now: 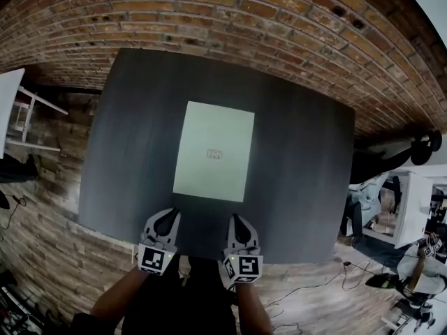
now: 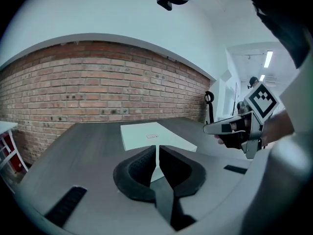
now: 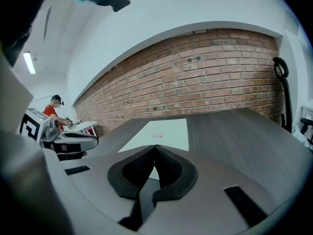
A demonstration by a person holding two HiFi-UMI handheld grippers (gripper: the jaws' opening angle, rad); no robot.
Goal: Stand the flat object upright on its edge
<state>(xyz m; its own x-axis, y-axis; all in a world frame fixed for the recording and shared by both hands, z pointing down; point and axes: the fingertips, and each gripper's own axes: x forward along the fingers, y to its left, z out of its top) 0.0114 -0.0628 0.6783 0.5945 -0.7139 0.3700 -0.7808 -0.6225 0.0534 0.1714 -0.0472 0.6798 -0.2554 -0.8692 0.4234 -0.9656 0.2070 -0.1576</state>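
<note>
A flat pale-green rectangular board [image 1: 214,151] with a small mark at its middle lies face-up on the dark grey table [image 1: 300,159]. It also shows in the left gripper view as the board [image 2: 146,133] and in the right gripper view as the board [image 3: 164,131]. My left gripper [image 1: 172,214] hovers at the board's near left corner, shut with nothing between its jaws. Just off the near right corner, my right gripper [image 1: 235,219] is likewise shut and empty. From the left gripper view the left gripper [image 2: 157,148] points at the board, with the right gripper [image 2: 210,128] beside it.
A red brick wall [image 1: 209,12] runs behind the table. A white shelf unit [image 1: 21,110] stands at the left. A white desk [image 1: 419,201] and cables on the wooden floor [image 1: 314,292] lie at the right. A person in red [image 3: 54,106] stands far off at the left.
</note>
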